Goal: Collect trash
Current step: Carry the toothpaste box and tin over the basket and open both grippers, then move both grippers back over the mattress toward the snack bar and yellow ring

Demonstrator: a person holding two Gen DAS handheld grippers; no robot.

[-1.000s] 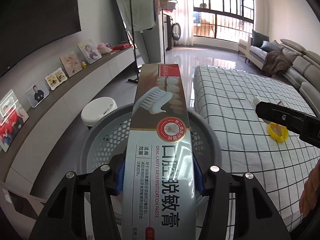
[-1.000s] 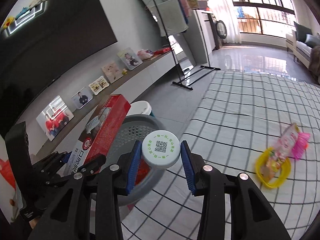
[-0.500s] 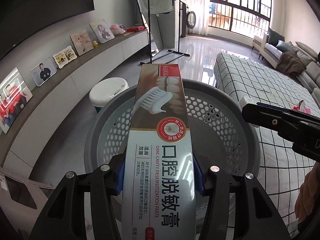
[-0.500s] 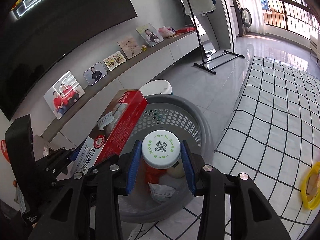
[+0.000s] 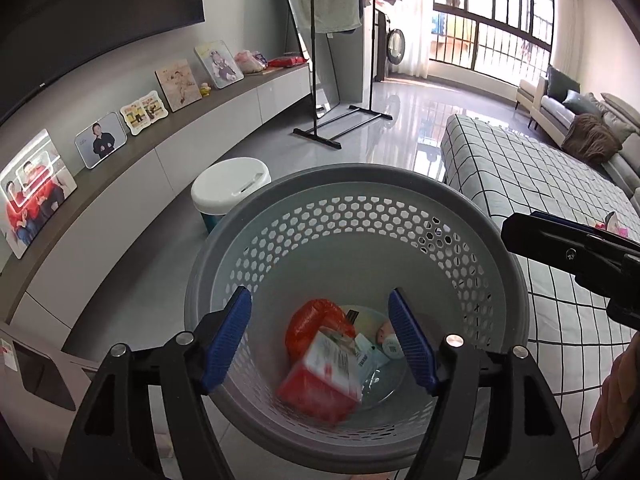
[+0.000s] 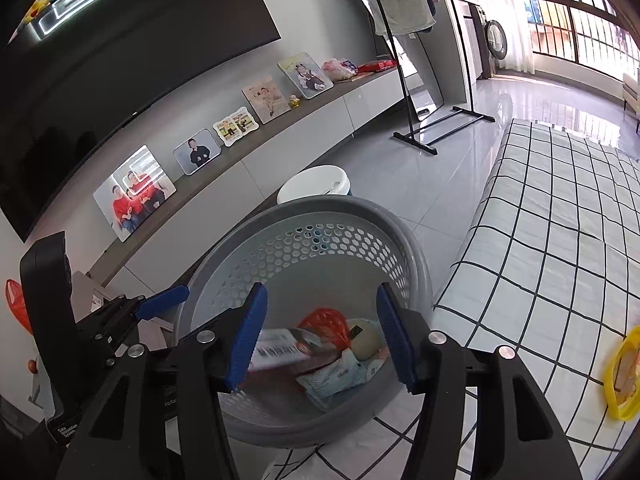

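Note:
A grey perforated basket (image 5: 340,184) stands on the floor beside the checked table; it also shows in the right wrist view (image 6: 360,216). My left gripper (image 5: 320,340) is open and empty above it. The red toothpaste box (image 5: 320,384) lies blurred inside, also seen in the right wrist view (image 6: 280,350). My right gripper (image 6: 320,332) is open and empty over the basket. A white-capped bottle (image 5: 390,346) lies among an orange bag (image 5: 312,322) and wrappers at the bottom.
A checked cloth table (image 6: 560,240) lies to the right, with a yellow ring and wrapper (image 6: 622,372) on it. A white-lidded bin (image 5: 230,186) stands behind the basket. A low cabinet with photo frames (image 5: 100,142) runs along the left wall.
Both grippers opened over the basket. The toothpaste box dropped from the left gripper and the white-capped bottle from the right gripper into the basket.

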